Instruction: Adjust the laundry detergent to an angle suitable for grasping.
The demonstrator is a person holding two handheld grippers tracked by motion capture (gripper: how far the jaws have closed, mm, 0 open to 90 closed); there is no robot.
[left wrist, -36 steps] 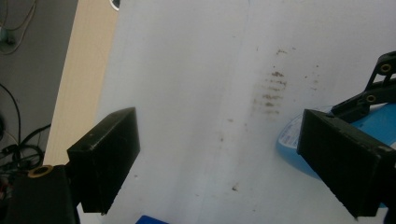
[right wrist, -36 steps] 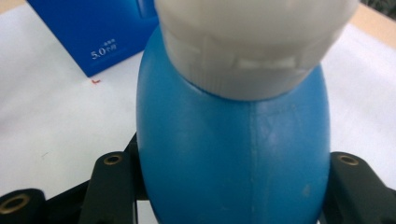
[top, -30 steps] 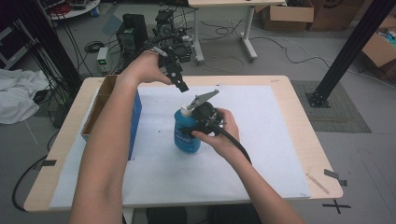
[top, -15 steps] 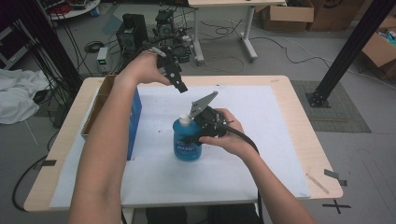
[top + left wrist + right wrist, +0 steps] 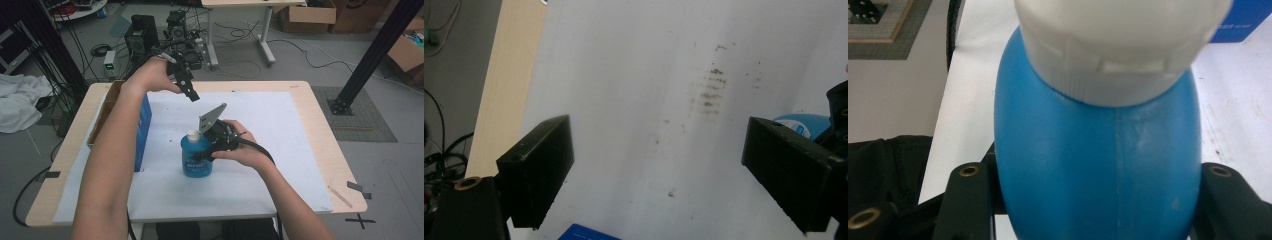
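High view: blue bottle [image 5: 197,157] upright mid-table on the white sheet [image 5: 280,130], clamped by the right gripper [image 5: 212,150] from 3 o'clock, those jaws mostly hidden behind hand and bottle; left gripper [image 5: 191,94] up at 12 o'clock, apart from it, blue box [image 5: 142,131] at 9 o'clock half covered by the forearm. Left gripper view: jaws wide with nothing between, bottle cut off at 3 o'clock behind one jaw. Right gripper view: bottle [image 5: 1098,170] pinched at both flanks, white cap [image 5: 1120,45] cut off at 12 o'clock, jaw tips hidden.
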